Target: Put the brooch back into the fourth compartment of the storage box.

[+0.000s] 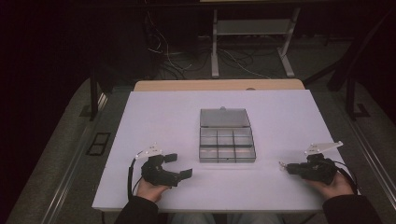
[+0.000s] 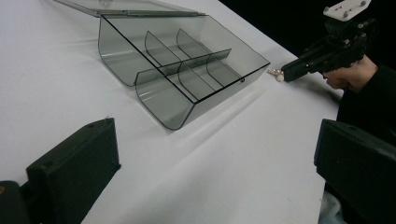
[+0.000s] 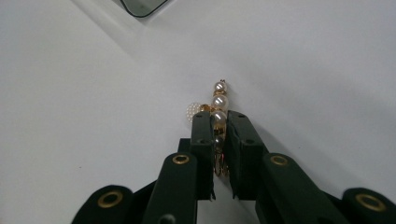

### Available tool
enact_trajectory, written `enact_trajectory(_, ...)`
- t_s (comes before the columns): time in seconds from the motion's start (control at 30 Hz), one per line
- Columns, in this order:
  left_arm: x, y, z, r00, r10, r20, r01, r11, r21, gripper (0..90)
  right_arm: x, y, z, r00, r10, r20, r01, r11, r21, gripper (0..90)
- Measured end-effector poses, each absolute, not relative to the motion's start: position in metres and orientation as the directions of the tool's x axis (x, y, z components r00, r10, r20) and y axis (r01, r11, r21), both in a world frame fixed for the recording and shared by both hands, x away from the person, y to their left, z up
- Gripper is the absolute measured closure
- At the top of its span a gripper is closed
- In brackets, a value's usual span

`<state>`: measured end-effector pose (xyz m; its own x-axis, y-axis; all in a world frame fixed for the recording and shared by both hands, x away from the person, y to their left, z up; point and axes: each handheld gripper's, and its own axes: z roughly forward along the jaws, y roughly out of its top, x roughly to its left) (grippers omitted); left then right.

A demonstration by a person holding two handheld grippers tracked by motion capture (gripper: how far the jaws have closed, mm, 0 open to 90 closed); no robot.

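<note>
A clear grey compartment box (image 1: 227, 142) stands in the middle of the white table (image 1: 154, 116), its lid folded back flat behind it. The dividers of the box (image 2: 187, 60) show no contents. My right gripper (image 3: 219, 119) lies low at the table's right side, shut on a gold piece of jewellery with a row of pearls (image 3: 219, 100) that sticks out past the fingertips. From the left gripper view, that right gripper (image 2: 286, 74) points at the box's corner with the pearls (image 2: 276, 73) at its tip. My left gripper (image 1: 180, 165) rests open at the front left, holding nothing.
The table's front edge (image 1: 210, 209) runs just ahead of both hands. A wooden board (image 1: 219, 85) borders the far edge. Beyond it stand a metal frame (image 1: 252, 42) and loose cables on the floor.
</note>
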<state>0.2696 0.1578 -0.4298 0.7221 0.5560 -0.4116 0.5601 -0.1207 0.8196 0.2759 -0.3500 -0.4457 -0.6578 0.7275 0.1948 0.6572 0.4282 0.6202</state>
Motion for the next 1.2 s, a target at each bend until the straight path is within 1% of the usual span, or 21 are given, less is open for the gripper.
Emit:
enact_trajectory(0.23,0.271,0.160,-0.430,0.722,0.558,-0.410,0.559,-0.121,0.820,0.0,0.279,-0.357,-0.446,-0.628,0.729,0.271,0.700,0.379,0.605,82.8)
enact_trajectory(0.4,0.271,0.159,-0.431,0.716,0.565,-0.410,0.561,-0.117,0.819,0.0,0.281,-0.362,-0.446,-0.607,0.734,0.304,0.720,0.347,0.600,82.8)
enact_trajectory(0.57,0.271,0.161,-0.430,0.717,0.572,-0.398,0.552,-0.119,0.825,0.0,0.280,-0.365,-0.440,-0.588,0.736,0.334,0.728,0.303,0.615,82.9)
enact_trajectory(0.9,0.270,0.165,-0.429,0.717,0.584,-0.380,0.537,-0.118,0.835,0.0,0.283,-0.355,-0.415,-0.632,0.708,0.315,0.694,0.336,0.637,82.8)
enact_trajectory(1.2,0.270,0.169,-0.427,0.718,0.595,-0.360,0.519,-0.114,0.847,0.0,0.290,-0.348,-0.394,-0.652,0.696,0.300,0.672,0.348,0.654,82.8)
